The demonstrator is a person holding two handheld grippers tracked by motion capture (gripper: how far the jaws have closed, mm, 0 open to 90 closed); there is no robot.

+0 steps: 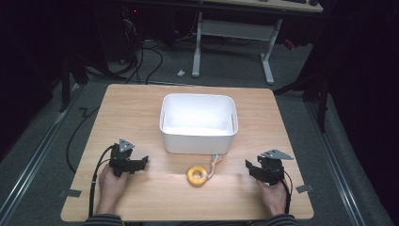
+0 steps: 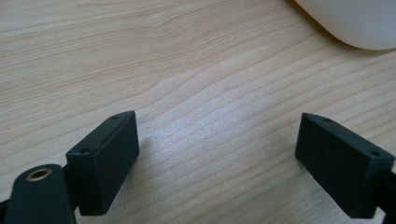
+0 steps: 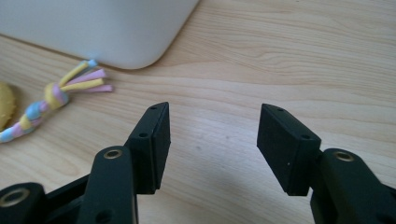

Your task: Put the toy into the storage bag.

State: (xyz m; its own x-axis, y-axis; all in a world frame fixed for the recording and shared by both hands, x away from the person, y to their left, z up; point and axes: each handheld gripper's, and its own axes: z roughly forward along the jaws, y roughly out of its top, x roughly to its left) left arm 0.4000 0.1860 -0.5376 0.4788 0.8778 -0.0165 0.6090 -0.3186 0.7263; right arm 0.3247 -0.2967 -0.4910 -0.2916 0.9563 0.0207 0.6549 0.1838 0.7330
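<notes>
Nothing had been picked up yet. The ring toy (image 1: 197, 175), yellow with a braided pastel tail, lay on the tabletop (image 1: 141, 108) just in front of the white bin (image 1: 198, 141), its tail reaching the bin's near wall. The bin looked empty, so the likely job, putting the toy in it, was all left to do. The left gripper (image 1: 142, 162) and right gripper (image 1: 249, 166) rested either side of the toy, both with jaws apart and holding nothing. Bare wood lay between each gripper and the toy; the tabletop's near edge was close behind the hands.
</notes>
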